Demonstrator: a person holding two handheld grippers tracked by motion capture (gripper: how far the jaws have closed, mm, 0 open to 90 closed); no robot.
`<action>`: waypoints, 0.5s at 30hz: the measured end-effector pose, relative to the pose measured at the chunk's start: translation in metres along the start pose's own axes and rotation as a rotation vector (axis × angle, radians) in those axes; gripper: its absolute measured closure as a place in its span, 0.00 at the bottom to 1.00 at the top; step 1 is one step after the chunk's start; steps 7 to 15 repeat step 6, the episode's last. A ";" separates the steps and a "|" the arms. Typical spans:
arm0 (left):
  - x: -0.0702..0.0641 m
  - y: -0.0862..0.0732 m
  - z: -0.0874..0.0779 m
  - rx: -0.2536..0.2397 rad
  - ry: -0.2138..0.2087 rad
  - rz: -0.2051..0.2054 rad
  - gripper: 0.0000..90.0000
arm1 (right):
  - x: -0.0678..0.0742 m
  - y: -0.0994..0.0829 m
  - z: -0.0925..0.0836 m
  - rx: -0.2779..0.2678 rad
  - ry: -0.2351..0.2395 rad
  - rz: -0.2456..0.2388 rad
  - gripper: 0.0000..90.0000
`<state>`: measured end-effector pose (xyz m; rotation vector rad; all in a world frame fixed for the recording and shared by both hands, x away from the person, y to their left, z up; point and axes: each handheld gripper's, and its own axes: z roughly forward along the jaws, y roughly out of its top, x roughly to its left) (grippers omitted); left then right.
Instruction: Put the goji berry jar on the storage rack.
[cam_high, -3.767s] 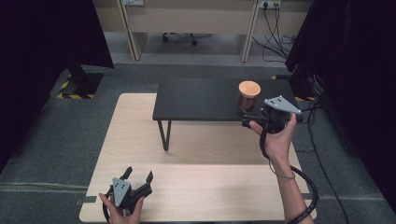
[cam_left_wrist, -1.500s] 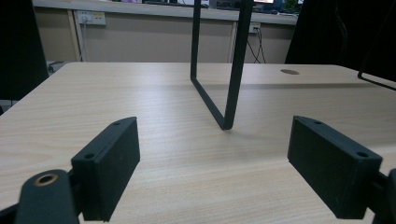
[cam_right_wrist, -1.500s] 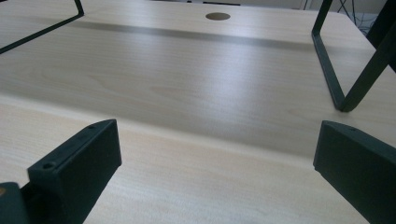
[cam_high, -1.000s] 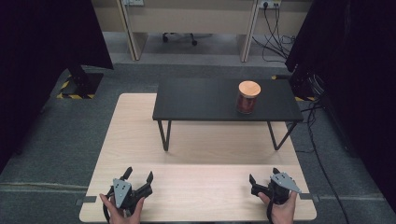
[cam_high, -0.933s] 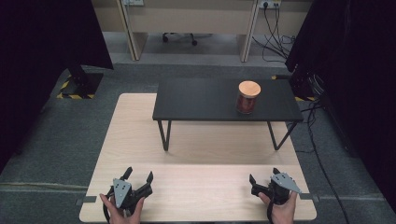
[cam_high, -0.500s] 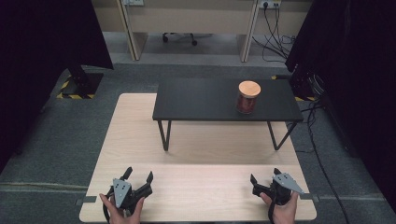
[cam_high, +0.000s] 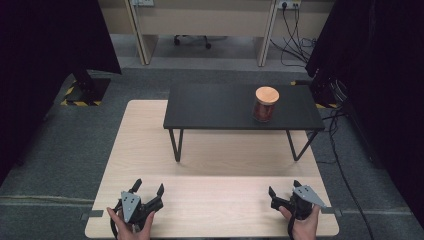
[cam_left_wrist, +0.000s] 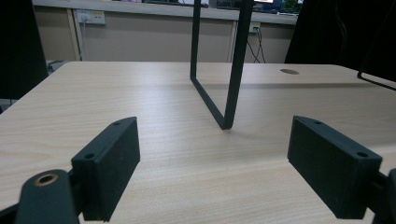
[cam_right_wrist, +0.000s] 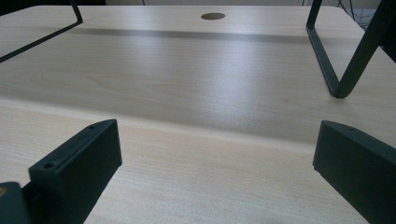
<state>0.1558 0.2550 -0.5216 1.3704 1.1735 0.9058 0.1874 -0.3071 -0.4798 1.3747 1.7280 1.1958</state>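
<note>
A glass jar (cam_high: 264, 104) with a round wooden lid and dark red contents stands upright on the right part of a small black raised table (cam_high: 215, 107). That black table rests on the light wooden table (cam_high: 215, 155). My left gripper (cam_high: 148, 189) rests open near the front left edge of the wooden table, nothing between its jaws. My right gripper (cam_high: 284, 188) rests open near the front right edge, also empty. The left gripper's own jaws (cam_left_wrist: 215, 158) stand wide apart over bare wood, and so do the right gripper's (cam_right_wrist: 215, 163).
The black table's thin metal legs (cam_left_wrist: 224, 88) (cam_right_wrist: 343, 70) stand ahead of both grippers. Grey carpet surrounds the wooden table. Dark curtains (cam_high: 45, 60) hang at both sides, a desk and cables (cam_high: 295, 30) lie beyond.
Early on, the right gripper was up at the black table beside the jar; it has since come back to the front right edge. Over the last second nothing visibly moved.
</note>
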 end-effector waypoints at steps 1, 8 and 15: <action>0.000 0.000 0.000 0.000 0.000 0.000 0.18 | 0.000 0.000 0.000 0.000 0.000 0.001 0.01; 0.000 0.000 0.000 0.001 0.001 -0.001 0.18 | 0.000 0.000 0.000 0.001 0.000 -0.001 0.01; 0.000 0.000 0.000 0.001 0.001 -0.001 0.18 | 0.000 0.000 0.000 0.001 0.000 -0.001 0.01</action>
